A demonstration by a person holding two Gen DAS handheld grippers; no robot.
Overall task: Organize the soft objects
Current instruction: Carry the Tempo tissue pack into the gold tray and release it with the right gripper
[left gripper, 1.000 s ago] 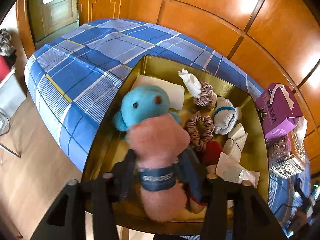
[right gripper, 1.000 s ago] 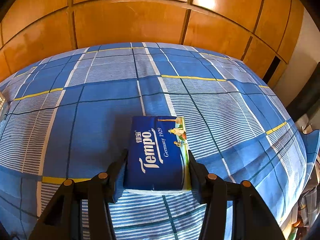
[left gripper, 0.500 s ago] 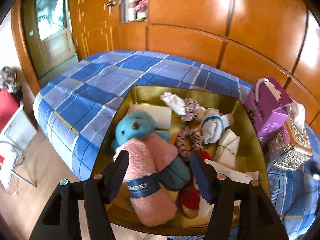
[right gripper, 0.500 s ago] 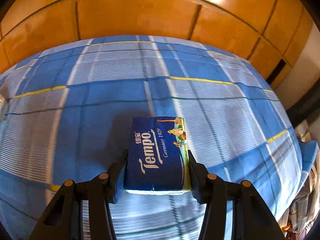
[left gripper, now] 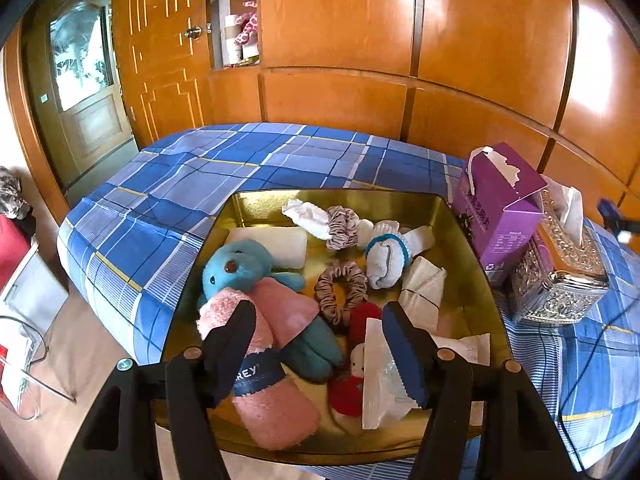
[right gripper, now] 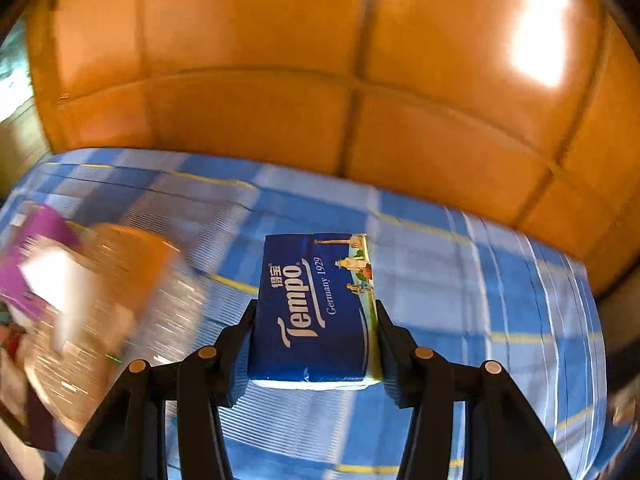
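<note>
In right gripper (right gripper: pixel 314 344) — tissue pack (right gripper: pixel 316 304).

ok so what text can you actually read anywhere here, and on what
"Tempo", "Germany 1929", plus two Chinese characters: blue tissue pack.
"REY", opening letters hidden: blue band on the pink sock.
Purple tissue box: print too small to read.
Nothing else is legible.
</note>
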